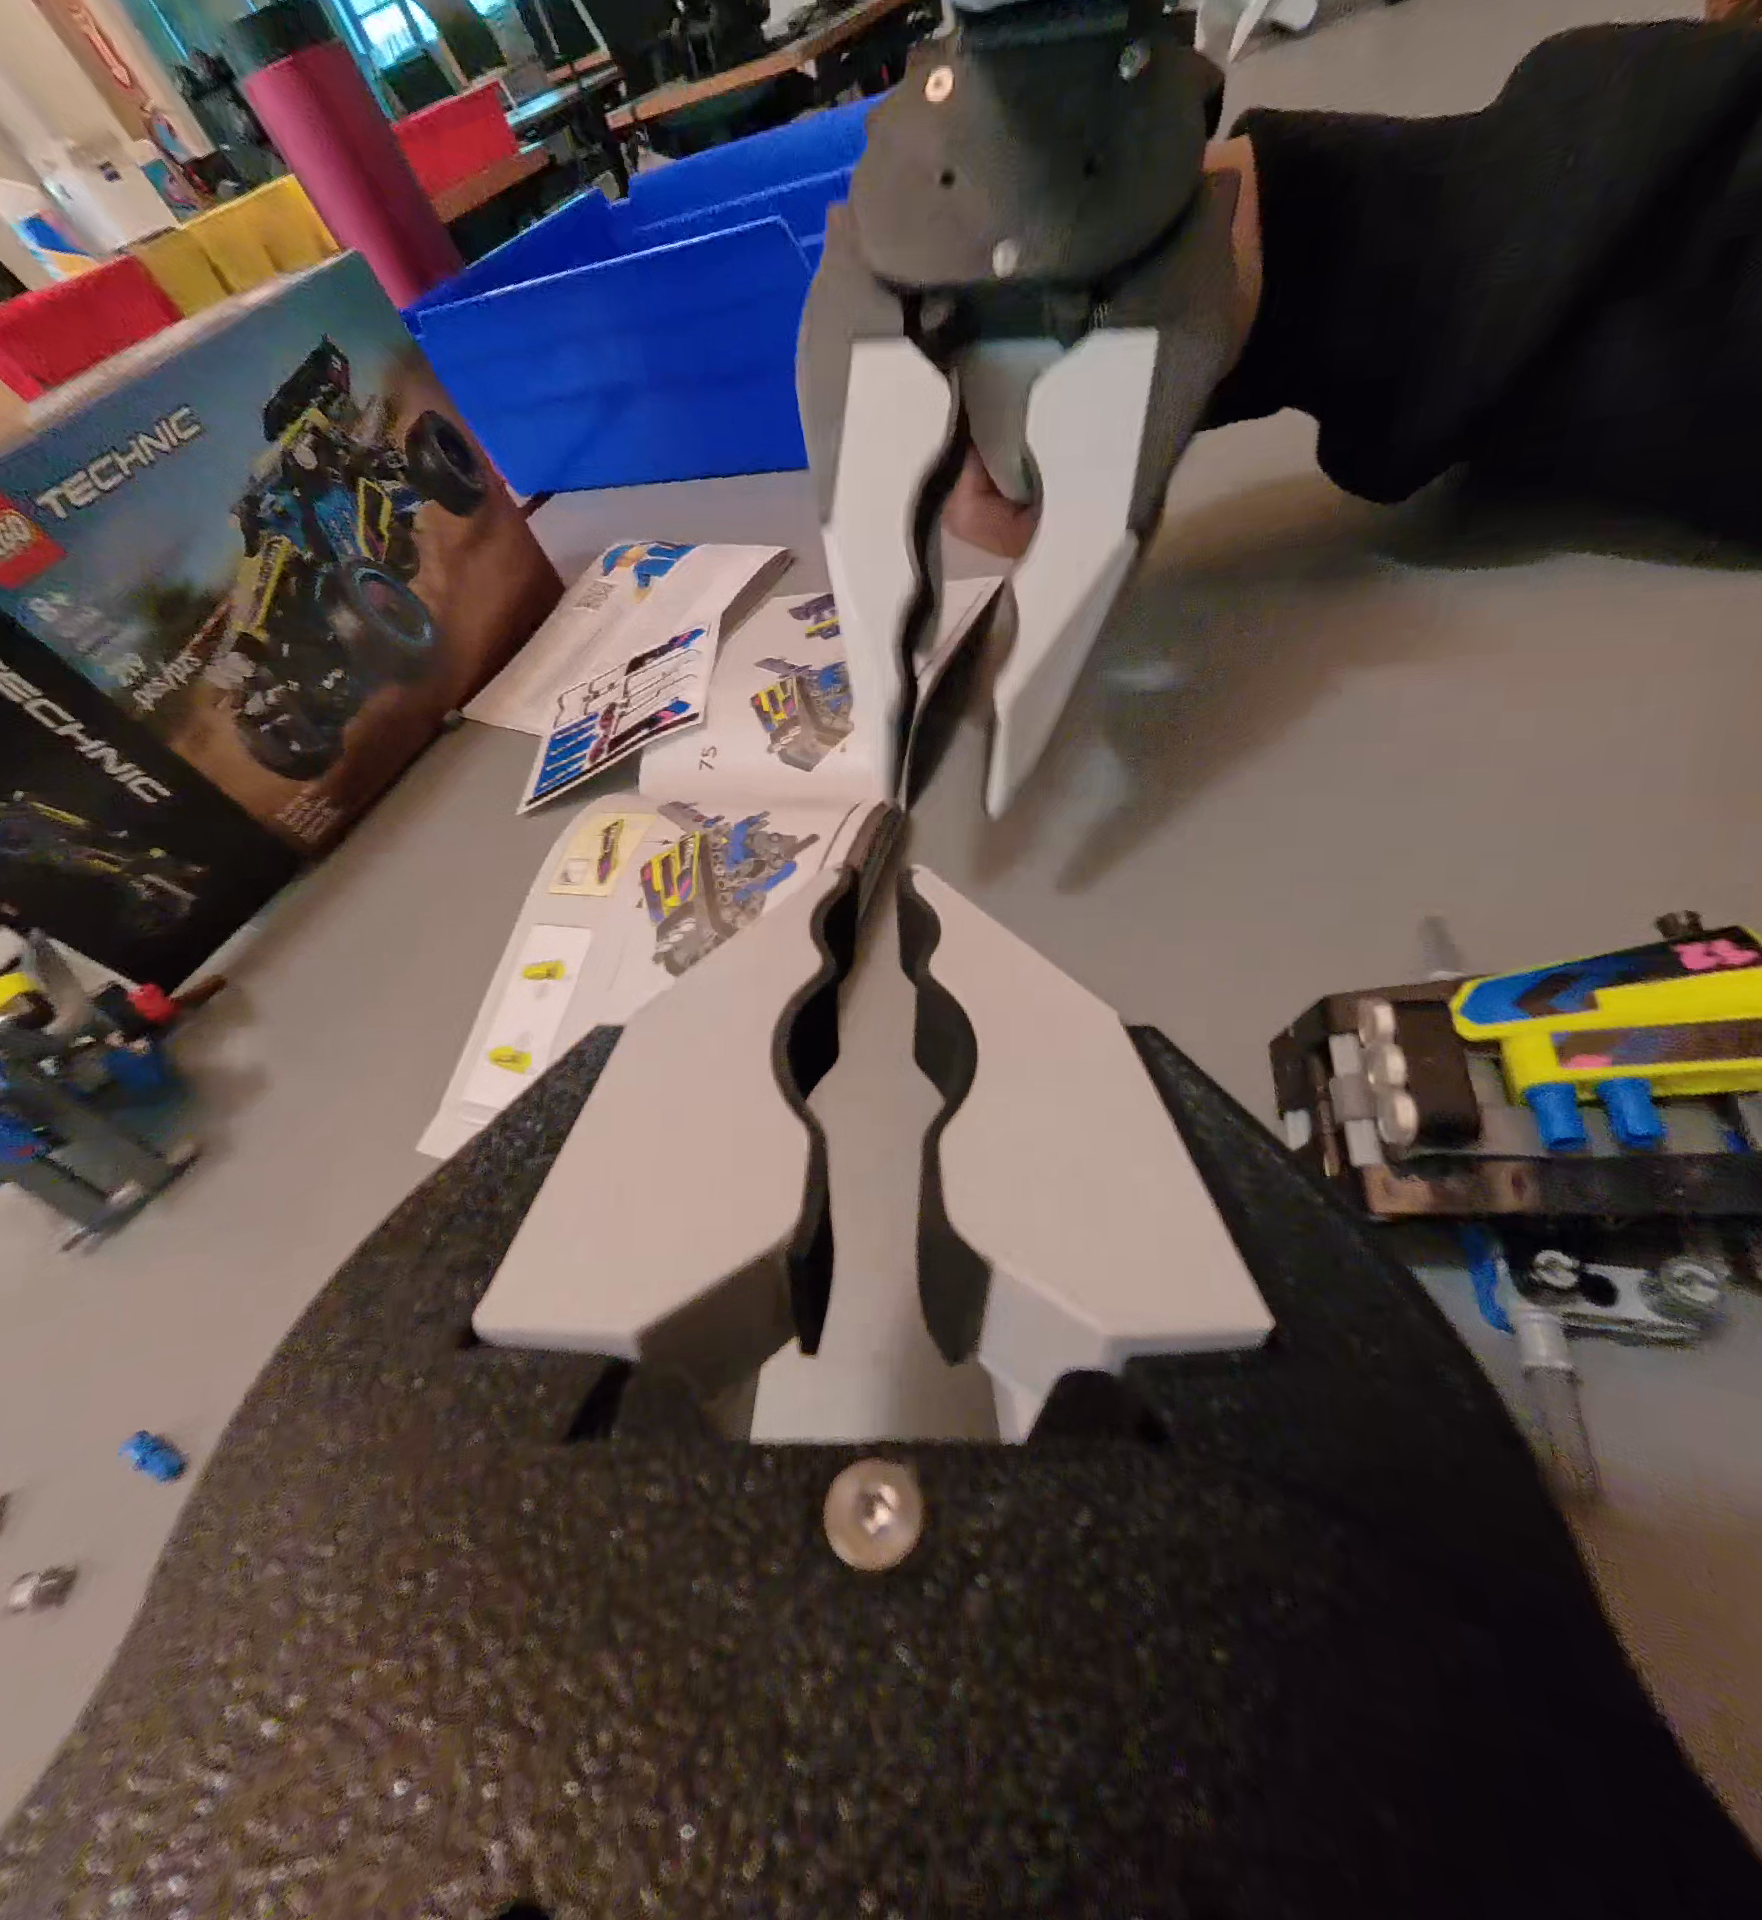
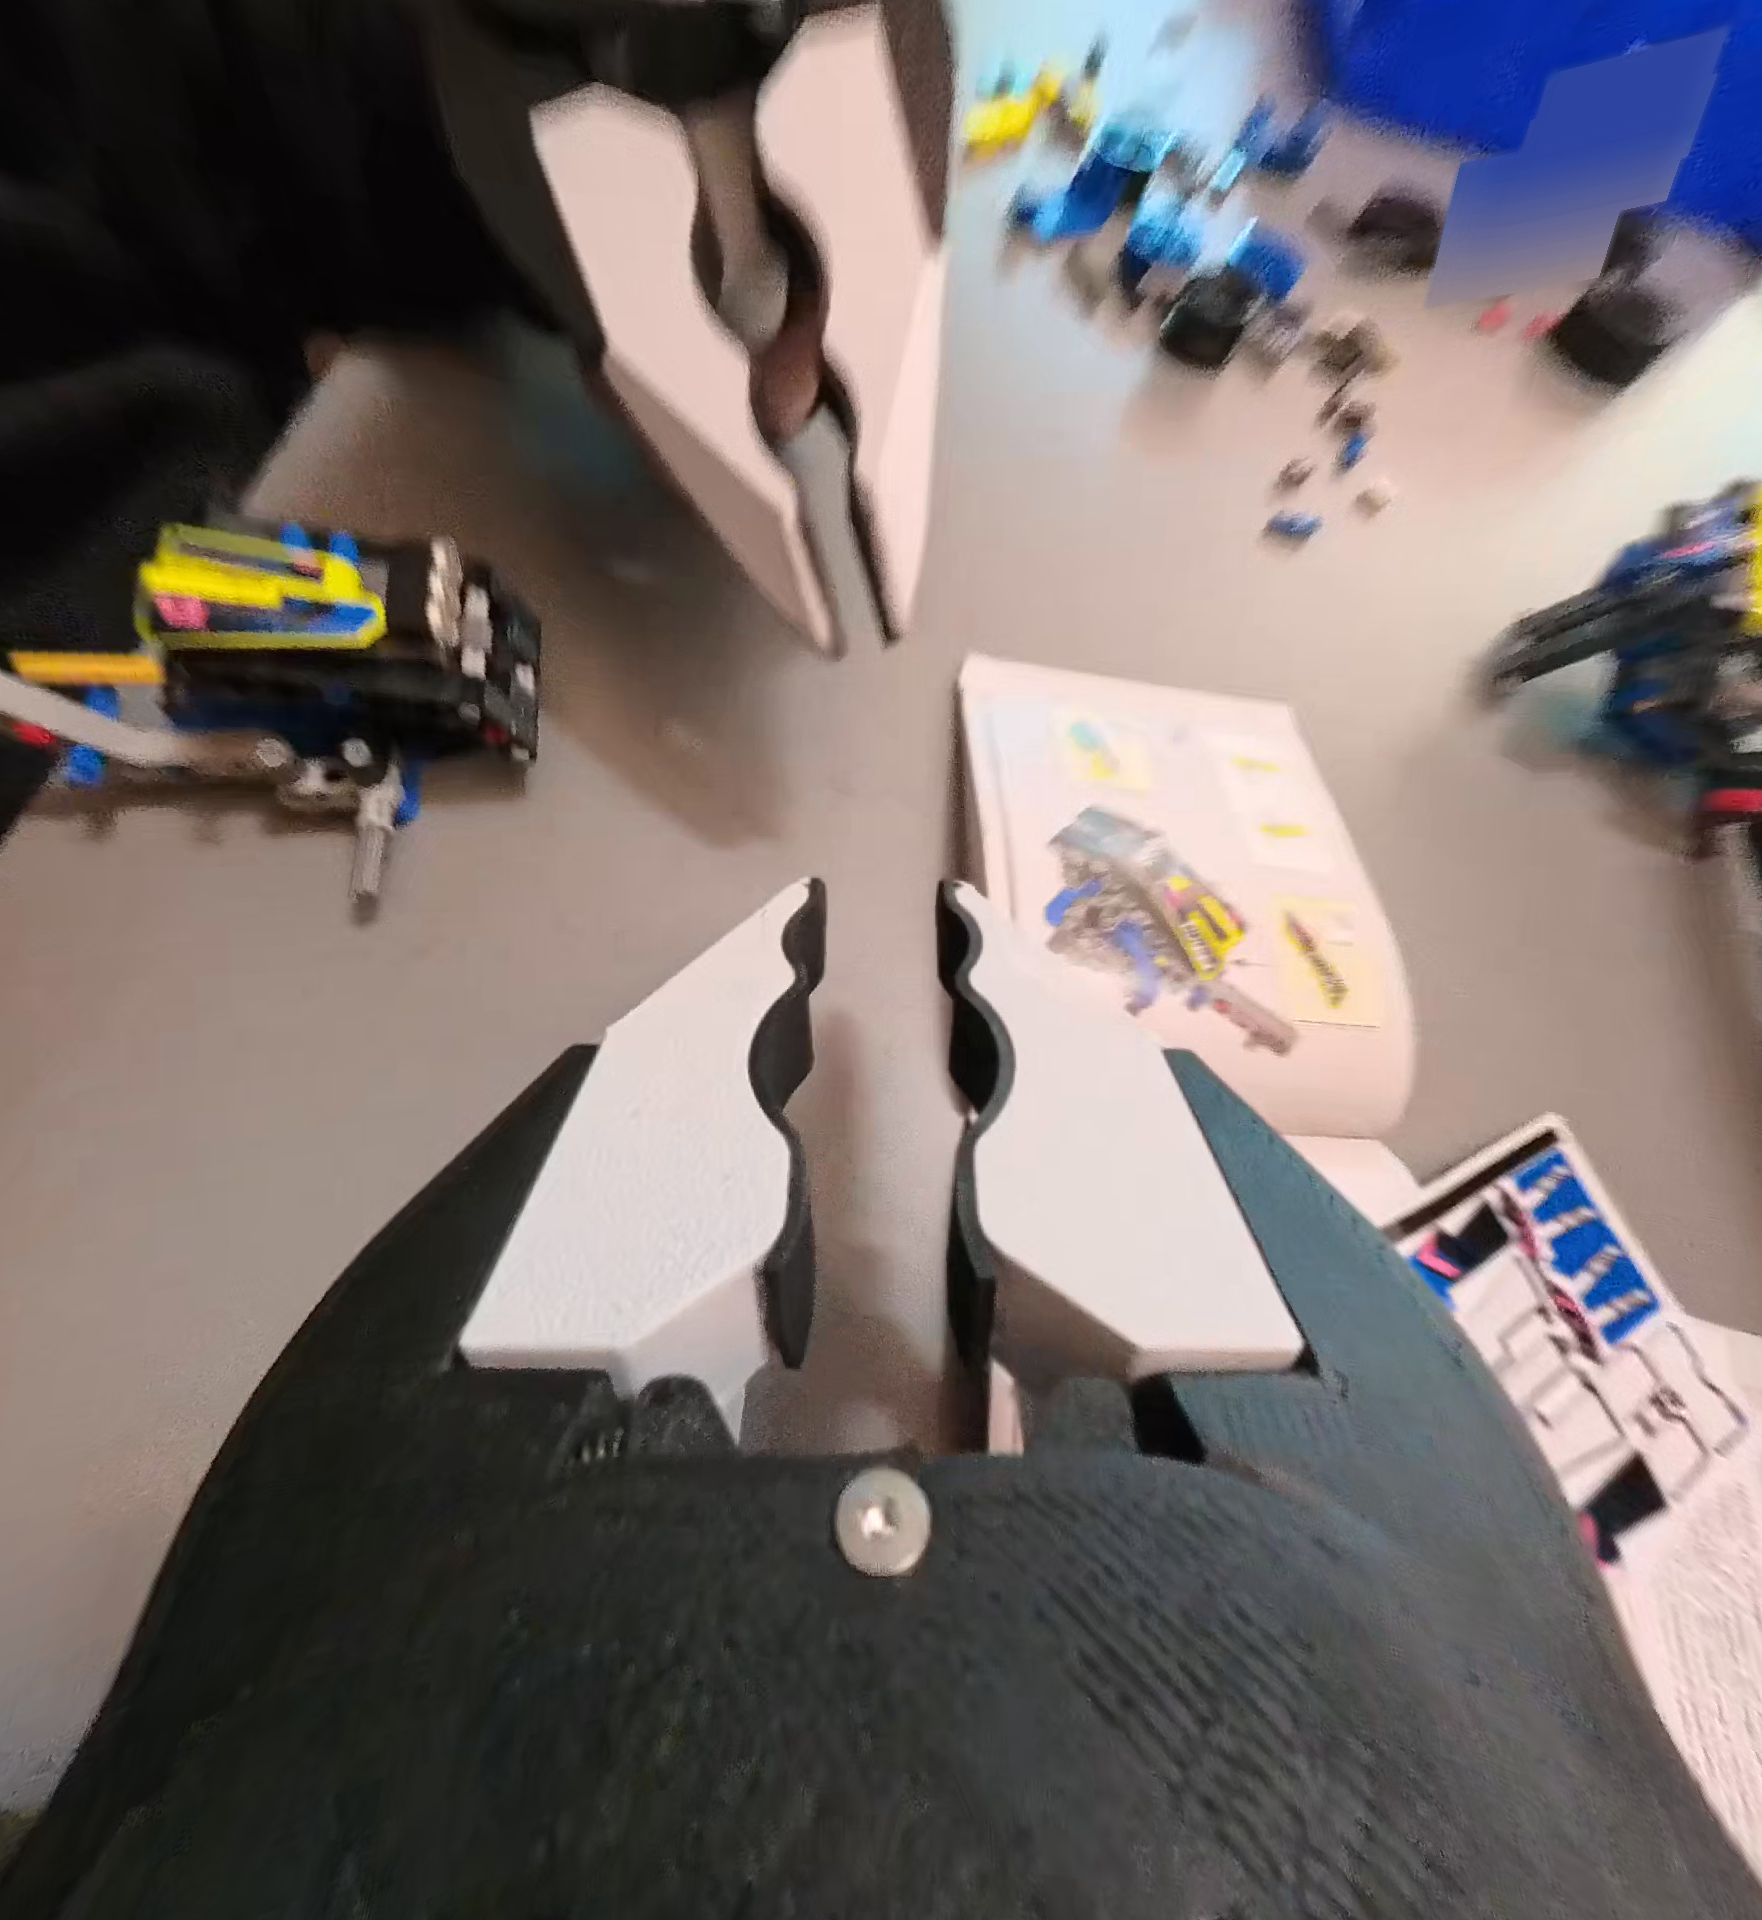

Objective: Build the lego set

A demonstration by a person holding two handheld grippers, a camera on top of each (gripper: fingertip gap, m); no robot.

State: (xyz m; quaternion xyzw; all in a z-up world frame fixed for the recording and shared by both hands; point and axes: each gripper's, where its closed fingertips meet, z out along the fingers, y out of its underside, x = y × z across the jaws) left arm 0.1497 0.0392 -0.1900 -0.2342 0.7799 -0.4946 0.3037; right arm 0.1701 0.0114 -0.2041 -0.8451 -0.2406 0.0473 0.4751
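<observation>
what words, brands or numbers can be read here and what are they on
I don't copy out writing; these things bear it:
Blue toy box: brand logo and title are legible, the small print is blurred.
Black box: title is legible.
Open instruction booklet: a page number is legible.
Sticker sheet: markings are too small to read.
Right wrist view: everything is too blurred to read.

left gripper (image 1: 872,883): low over the table, fingers drawn close, only a slim gap at the tips
right gripper (image 2: 882,899): angled down opposite it, jaws parted, nothing between the pads
hand (image 1: 981,499): in a black sleeve, gripping the right gripper from behind
</observation>
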